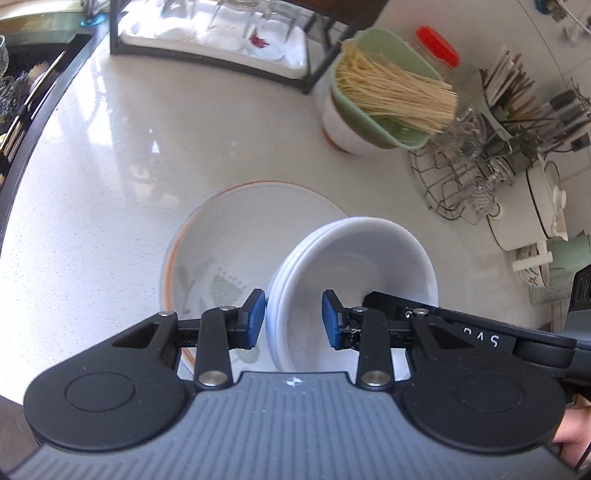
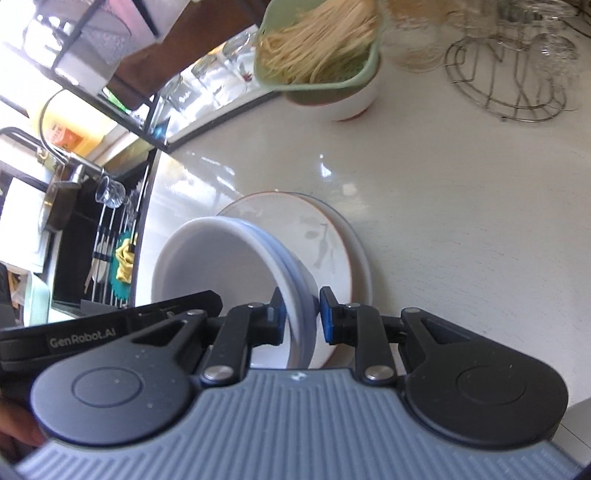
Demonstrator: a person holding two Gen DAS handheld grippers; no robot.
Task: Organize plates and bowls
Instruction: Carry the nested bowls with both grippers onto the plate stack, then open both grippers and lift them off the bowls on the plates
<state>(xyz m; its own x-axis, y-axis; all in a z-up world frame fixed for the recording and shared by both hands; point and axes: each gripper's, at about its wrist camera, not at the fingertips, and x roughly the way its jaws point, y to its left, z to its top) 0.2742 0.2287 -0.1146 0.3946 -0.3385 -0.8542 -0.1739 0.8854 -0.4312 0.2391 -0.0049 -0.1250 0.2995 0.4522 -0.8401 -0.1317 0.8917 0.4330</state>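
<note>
A stack of nested white bowls [image 1: 369,266] hangs tilted just above a pile of plates. My left gripper [image 1: 293,319] is shut on the stack's left wall, one blue pad outside and one inside. On the opposite wall of the same bowls [image 2: 207,266] my right gripper [image 2: 301,315] is shut. Each view shows the other gripper's black body reaching in beside the bowls. The top plate [image 1: 240,229] is white with an orange rim and a green flower pattern. In the right wrist view this plate [image 2: 295,221] lies on a wider plate.
A green colander of noodles [image 1: 388,96] sits on a white bowl at the back. To its right are a wire rack of glasses [image 1: 454,177], a red-lidded jar [image 1: 437,46] and a white pot [image 1: 546,199]. A black-framed glass rack [image 1: 221,33] stands behind; the sink [image 2: 85,240] lies left.
</note>
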